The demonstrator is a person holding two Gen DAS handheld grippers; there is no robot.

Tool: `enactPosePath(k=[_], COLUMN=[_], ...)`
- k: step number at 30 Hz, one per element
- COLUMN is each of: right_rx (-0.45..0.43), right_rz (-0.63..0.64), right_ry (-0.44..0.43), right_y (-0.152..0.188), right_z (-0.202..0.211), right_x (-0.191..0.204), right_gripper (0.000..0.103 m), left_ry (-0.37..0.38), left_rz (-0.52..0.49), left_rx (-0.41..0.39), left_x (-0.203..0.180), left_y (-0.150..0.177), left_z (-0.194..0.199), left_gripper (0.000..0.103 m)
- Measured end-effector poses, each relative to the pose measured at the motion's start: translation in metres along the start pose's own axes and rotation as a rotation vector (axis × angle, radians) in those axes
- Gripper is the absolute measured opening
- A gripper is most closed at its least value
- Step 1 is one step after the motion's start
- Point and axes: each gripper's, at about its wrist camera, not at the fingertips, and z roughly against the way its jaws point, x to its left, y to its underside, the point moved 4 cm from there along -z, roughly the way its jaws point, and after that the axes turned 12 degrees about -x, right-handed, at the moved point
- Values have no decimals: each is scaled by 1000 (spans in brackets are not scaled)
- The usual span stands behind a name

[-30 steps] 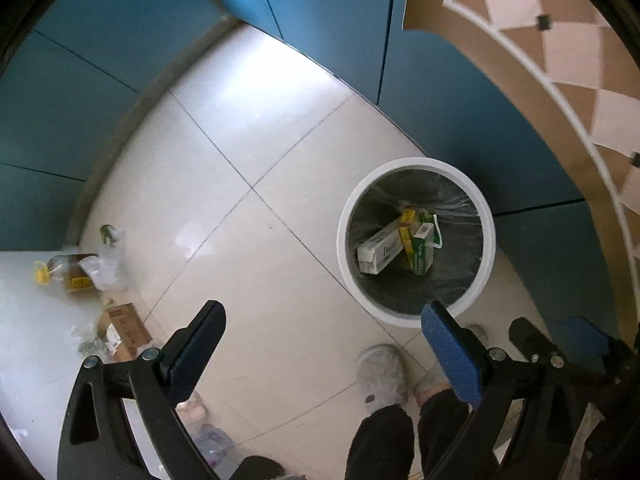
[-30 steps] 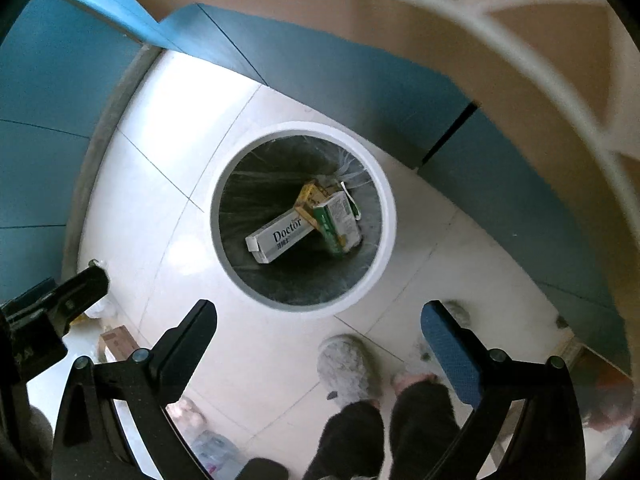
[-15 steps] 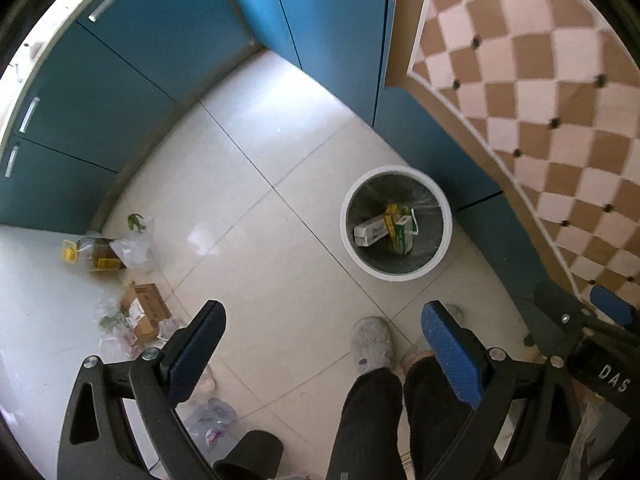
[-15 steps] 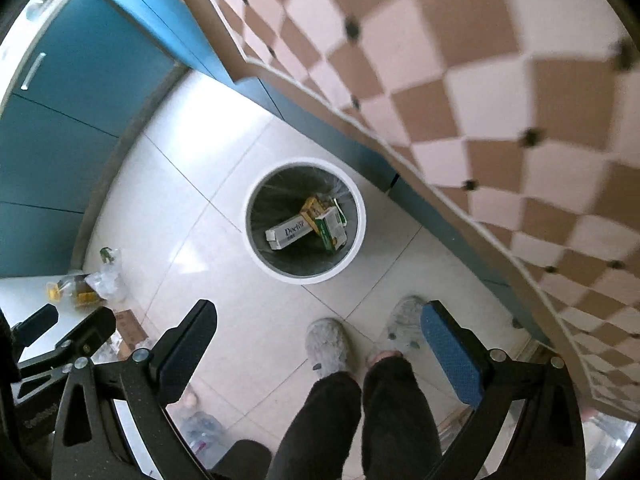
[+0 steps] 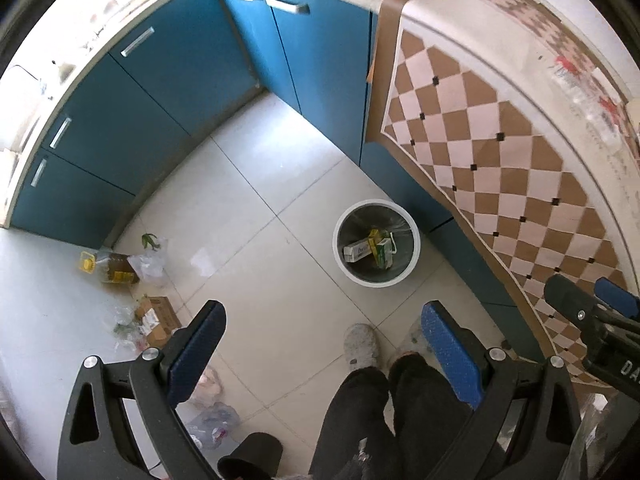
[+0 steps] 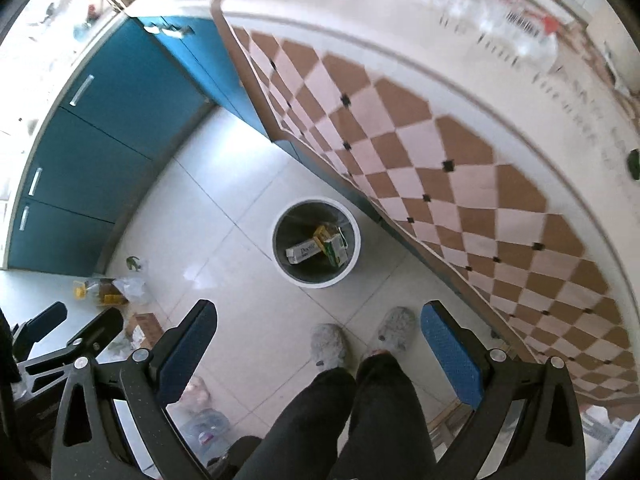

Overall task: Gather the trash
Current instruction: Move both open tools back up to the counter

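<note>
Hovering high over pale tiled floor (image 5: 248, 216), left gripper (image 5: 322, 344) and right gripper (image 6: 318, 342) both spread wide, grasping nothing. Round white-rimmed trash bin with clear liner (image 5: 416, 240) sitting mid-frame beside blue cabinets (image 5: 132, 120), likely for easy drop access. White carton (image 6: 303, 251) inside reading "Doctor"; green carton (image 6: 335, 252) text illegible. Remaining litter, yellow-capped oil bottle (image 5: 110, 270) and brown cardboard box (image 5: 158, 316), lying lower left, presumably awaiting pickup.
</note>
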Motion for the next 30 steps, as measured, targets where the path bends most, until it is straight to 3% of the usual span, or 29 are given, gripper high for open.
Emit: enactPosePath(k=[10, 15, 19, 23, 25, 27, 30], right_rx=[-61, -134, -199, -230, -190, -149, -104], right_rz=[-38, -137, -269, -405, -493, -536, -644], right_ry=[-89, -110, -72, 38, 69, 93, 59], right_y=[-20, -55, -86, -104, -106, -108, -107], right_z=[80, 117, 134, 129, 108, 87, 62], right_x=[4, -37, -109, -211, -268, -304, -350], right_gripper=[103, 103, 103, 103, 99, 81, 79], left_ry=[-38, -34, -29, -78, -79, -67, 38], left_rz=[-30, -72, -142, -196, -222, -259, -309], left_rx=[-166, -287, -324, -325, -293, -254, -165], left_x=[-12, -59, -116, -188, -225, -256, -314], left_y=[-44, -99, -135, -167, -176, -178, -175], left_z=[71, 99, 103, 91, 74, 61, 43], left_gripper=[100, 100, 103, 103, 103, 103, 103])
